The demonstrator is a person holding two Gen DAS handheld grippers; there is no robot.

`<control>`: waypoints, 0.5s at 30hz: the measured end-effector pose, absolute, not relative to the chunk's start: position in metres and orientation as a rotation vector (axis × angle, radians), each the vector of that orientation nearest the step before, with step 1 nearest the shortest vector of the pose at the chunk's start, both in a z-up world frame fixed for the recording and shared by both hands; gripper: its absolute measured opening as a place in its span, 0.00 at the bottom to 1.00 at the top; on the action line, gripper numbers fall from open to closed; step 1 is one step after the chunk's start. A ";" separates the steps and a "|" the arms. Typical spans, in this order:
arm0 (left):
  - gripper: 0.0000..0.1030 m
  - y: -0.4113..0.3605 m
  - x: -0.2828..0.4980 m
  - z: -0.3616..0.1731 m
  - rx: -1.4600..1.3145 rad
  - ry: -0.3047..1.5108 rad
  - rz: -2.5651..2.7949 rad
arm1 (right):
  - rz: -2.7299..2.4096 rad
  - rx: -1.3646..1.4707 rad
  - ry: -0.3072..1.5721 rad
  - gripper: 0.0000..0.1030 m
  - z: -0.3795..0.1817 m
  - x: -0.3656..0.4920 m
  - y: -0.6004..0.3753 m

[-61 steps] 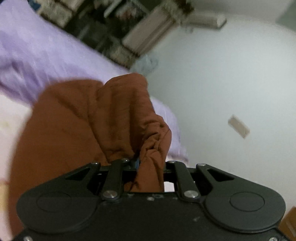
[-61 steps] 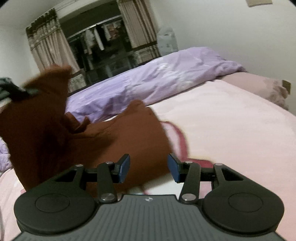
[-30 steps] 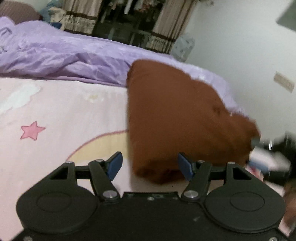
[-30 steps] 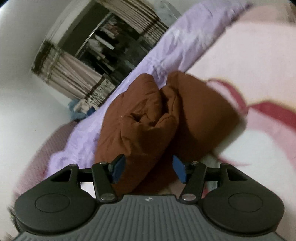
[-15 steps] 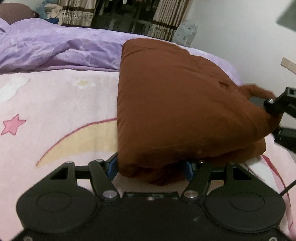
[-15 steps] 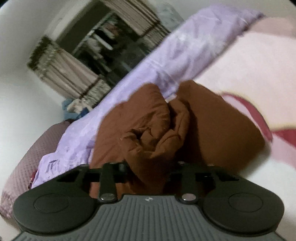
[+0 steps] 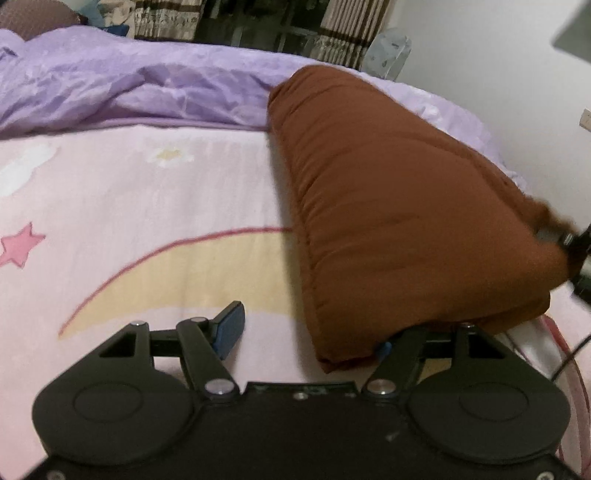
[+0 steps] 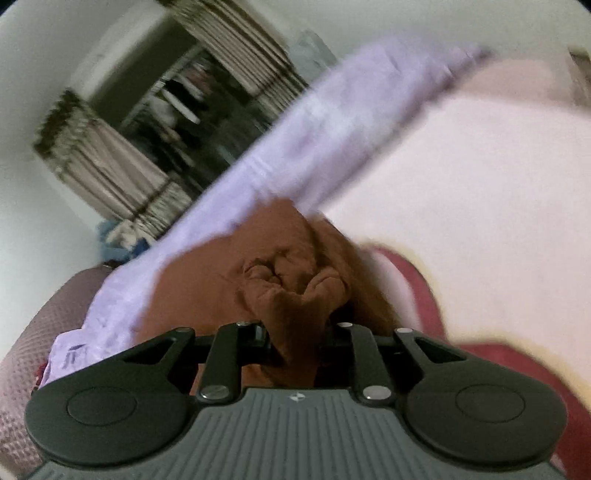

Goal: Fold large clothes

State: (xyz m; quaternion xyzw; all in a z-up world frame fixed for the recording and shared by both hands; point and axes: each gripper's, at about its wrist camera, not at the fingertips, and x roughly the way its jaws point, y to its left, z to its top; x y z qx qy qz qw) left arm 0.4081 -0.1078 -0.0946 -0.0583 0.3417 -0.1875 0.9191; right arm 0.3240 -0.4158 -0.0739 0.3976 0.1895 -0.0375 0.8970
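Observation:
A brown garment [image 7: 388, 206] lies folded in a thick pad on the pink blanket, its far end against the purple duvet. My left gripper [image 7: 308, 338] sits low at the garment's near corner with its jaws opening. Its left pad [image 7: 229, 328] is bare, and the cloth's corner covers the right finger without being pinched. My right gripper [image 8: 295, 339] has its jaws closing on a bunched wad of the brown garment [image 8: 288, 280], both fingers tight against it. That right gripper [image 7: 578, 254] also shows at the left wrist view's right edge, holding the garment's right corner.
The pink blanket [image 7: 129, 192] with a moon and star print covers the bed. A crumpled purple duvet [image 7: 129, 88] runs along the far side, with curtains and a dark wardrobe [image 7: 258, 22] behind it. A mauve pillow [image 8: 33, 350] lies at the left. A white wall stands at the right.
My left gripper let go of the brown garment, which now lies folded on the bed, and has slid left along its near edge. My right gripper's jaws closed on a bunch of the cloth.

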 end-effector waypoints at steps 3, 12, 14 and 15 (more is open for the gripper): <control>0.71 -0.109 0.404 -0.096 -0.063 0.677 -0.401 | -0.037 0.906 0.371 0.21 -0.102 0.319 -0.422; 0.72 -0.092 0.394 -0.084 -0.060 0.738 -0.456 | -0.006 0.903 0.359 0.36 -0.099 0.313 -0.429; 0.69 -0.081 0.384 -0.078 -0.052 0.751 -0.451 | 0.000 0.899 0.366 0.43 -0.096 0.312 -0.435; 0.68 -0.073 0.378 -0.073 -0.050 0.750 -0.443 | -0.005 0.885 0.372 0.48 -0.091 0.309 -0.435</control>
